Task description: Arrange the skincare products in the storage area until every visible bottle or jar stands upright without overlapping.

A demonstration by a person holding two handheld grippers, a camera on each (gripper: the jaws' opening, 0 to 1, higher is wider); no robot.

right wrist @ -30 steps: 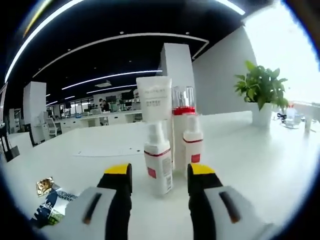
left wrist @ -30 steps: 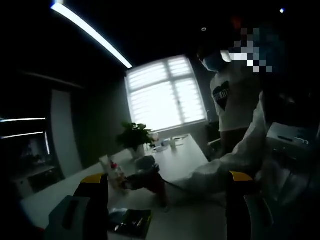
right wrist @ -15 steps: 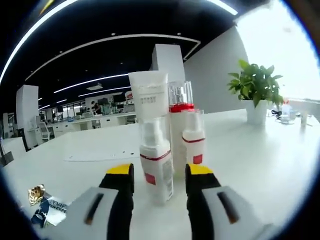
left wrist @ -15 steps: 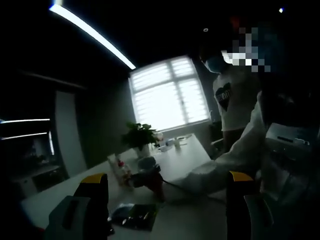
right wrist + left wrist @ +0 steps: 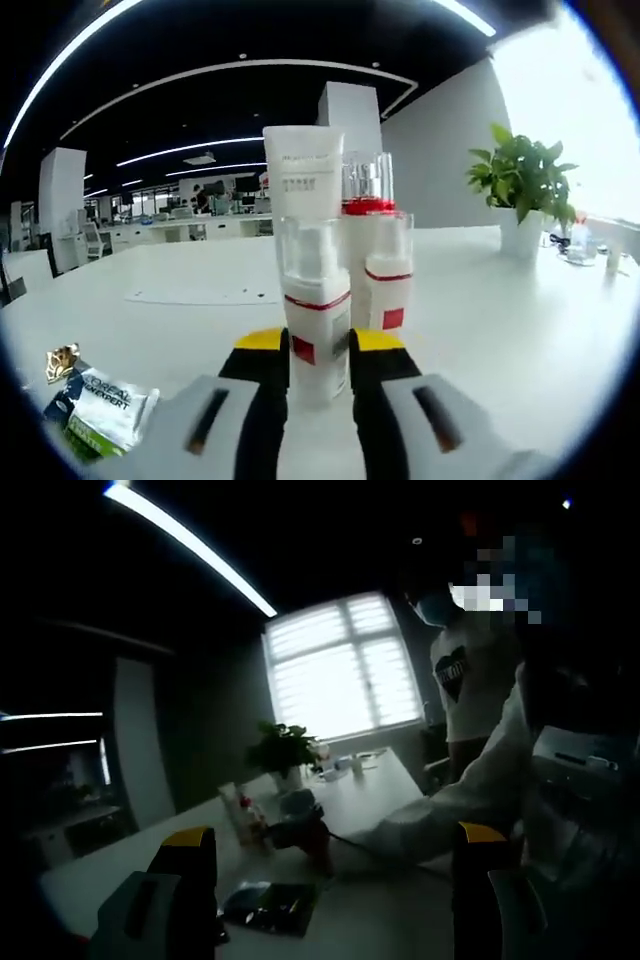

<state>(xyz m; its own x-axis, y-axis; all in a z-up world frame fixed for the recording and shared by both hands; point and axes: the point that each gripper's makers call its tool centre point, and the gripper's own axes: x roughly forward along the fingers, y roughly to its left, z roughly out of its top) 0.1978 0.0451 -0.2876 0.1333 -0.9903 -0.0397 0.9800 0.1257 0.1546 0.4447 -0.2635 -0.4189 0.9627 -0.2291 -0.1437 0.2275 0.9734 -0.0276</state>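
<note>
A small white bottle (image 5: 315, 310) with a red band and a clear cap stands upright on the white table (image 5: 500, 330). My right gripper (image 5: 318, 345) is shut on its lower body, a jaw on each side. Close behind it stand a white tube (image 5: 303, 185), a taller bottle (image 5: 368, 195) with a red collar, and a small red-labelled bottle (image 5: 386, 290). In the dim left gripper view my left gripper (image 5: 335, 840) hangs open above the table, far from the bottle group (image 5: 240, 815). There the right gripper (image 5: 300, 830) reaches in beside the bottles.
A green-and-white sachet (image 5: 100, 412) and a small gold one (image 5: 60, 362) lie at the near left, the sachet (image 5: 270, 905) also below my left jaws. A potted plant (image 5: 525, 190) stands far right. A paper sheet (image 5: 210, 295) lies behind. A person (image 5: 470, 670) stands by the table.
My right jaws have closed in from wide apart onto the front white bottle. The left gripper view has drifted slightly; its jaws stay apart.
</note>
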